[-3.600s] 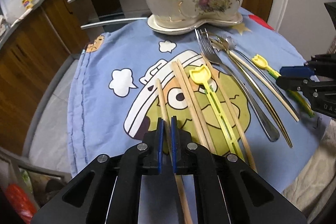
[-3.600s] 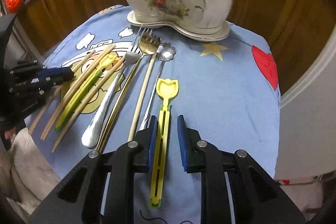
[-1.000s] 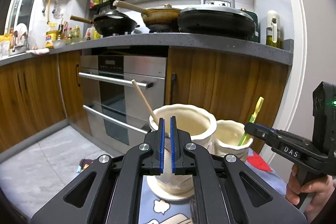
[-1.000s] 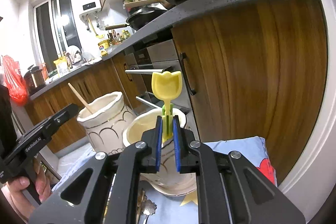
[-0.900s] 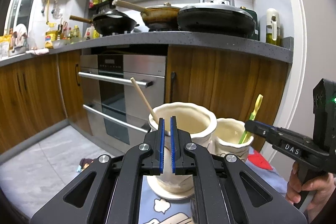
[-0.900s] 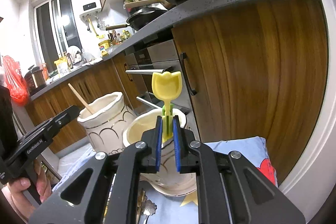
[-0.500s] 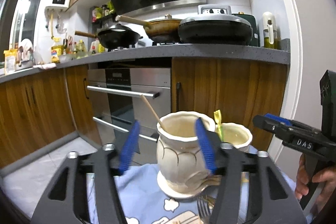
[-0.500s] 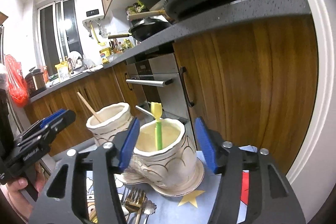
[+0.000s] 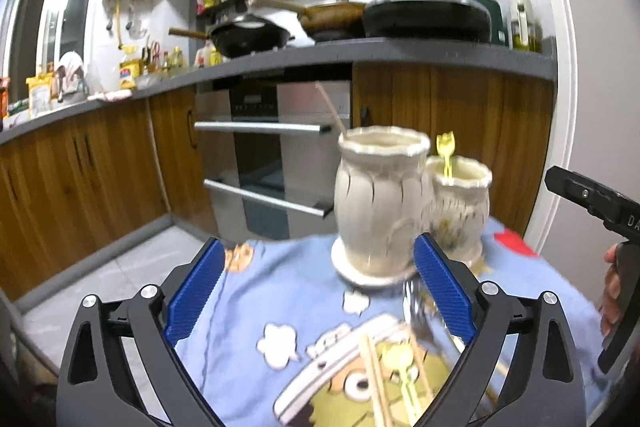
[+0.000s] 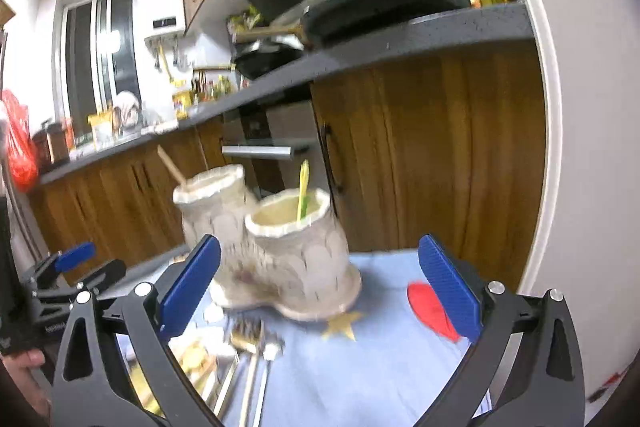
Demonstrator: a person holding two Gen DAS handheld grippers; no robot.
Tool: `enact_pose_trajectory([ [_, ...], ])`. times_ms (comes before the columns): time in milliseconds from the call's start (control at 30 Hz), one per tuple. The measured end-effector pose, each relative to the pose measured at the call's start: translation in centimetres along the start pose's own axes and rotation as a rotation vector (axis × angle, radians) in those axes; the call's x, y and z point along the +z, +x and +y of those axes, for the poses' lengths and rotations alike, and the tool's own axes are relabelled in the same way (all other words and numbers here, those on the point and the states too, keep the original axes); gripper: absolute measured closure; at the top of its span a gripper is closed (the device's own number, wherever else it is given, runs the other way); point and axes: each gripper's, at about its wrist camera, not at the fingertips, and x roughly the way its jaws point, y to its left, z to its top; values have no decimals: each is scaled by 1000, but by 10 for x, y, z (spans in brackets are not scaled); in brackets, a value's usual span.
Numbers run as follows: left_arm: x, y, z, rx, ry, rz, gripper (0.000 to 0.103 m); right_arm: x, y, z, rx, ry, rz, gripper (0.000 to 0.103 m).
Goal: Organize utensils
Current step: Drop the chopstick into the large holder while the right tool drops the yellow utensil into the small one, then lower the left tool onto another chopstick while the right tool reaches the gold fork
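— What's under my left hand-held gripper (image 9: 318,291)?
— Blue cartoon cloth (image 9: 280,291); wooden cabinets (image 9: 452,131) behind.
— Both spread wide, empty. The right hand-held gripper (image 10: 320,285) faces the cream holder (image 10: 280,247): chopstick (image 10: 171,161) left cup, yellow utensil (image 10: 303,183) right.

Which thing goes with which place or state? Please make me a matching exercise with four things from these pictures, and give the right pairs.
Things:
1. chopstick
2. yellow pick
3. forks
4. left gripper

Places or states:
A. lying on the blue cloth
B. open and empty
C. standing in the taller pot
D. standing in the shorter pot

Pairs: 1-C, 2-D, 3-A, 4-B
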Motion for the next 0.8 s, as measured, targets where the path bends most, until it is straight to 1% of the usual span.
enact_pose_trajectory([
  [200,-21,-7,4,-3,0,64,7,-25,-1,0,26,33,98,5],
  [300,-28,-9,5,-4,-9,95,7,-32,3,3,34,38,142,5],
  [533,-45,-6,7,-2,-24,152,7,-39,7,7,34,47,186,5],
  [600,-49,-3,6,12,-9,175,7,-42,9,11,34,28,203,5],
  [633,-52,-1,5,33,4,193,7,-42,8,14,30,8,206,5],
  [767,-53,-1,3,71,27,220,7,-44,6,22,1,-55,203,5],
  [800,-55,2,0,61,42,249,8,-44,7,23,-2,-63,206,5],
])
